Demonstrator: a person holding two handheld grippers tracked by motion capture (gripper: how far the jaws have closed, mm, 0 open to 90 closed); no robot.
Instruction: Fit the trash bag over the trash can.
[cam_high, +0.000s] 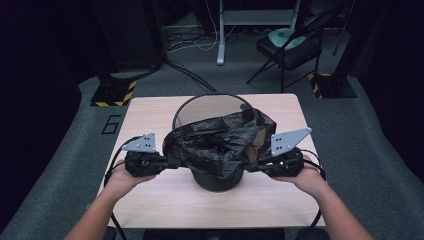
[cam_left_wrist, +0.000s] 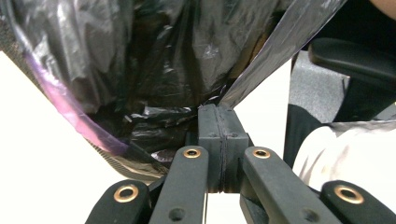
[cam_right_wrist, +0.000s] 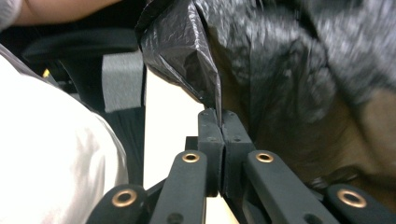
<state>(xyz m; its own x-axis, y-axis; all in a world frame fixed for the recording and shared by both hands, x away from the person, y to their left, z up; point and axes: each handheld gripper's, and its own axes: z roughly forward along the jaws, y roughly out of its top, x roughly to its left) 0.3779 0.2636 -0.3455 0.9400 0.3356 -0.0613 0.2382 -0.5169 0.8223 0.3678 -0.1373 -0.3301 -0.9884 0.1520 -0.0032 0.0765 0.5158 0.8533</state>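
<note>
My left hand-held gripper (cam_high: 172, 162) and my right hand-held gripper (cam_high: 252, 166) are both pressed together, each pinching an edge of the black bag (cam_high: 220, 142). The bag lies between them, one hand on each side, both just as near. It sits in the mouth of the bin (cam_high: 216, 181), which stands in the middle of the surface (cam_high: 150, 200). The bin's far rim (cam_high: 210, 96) is bare, so I think the bag must stretch back over it. There is open room behind.
</note>
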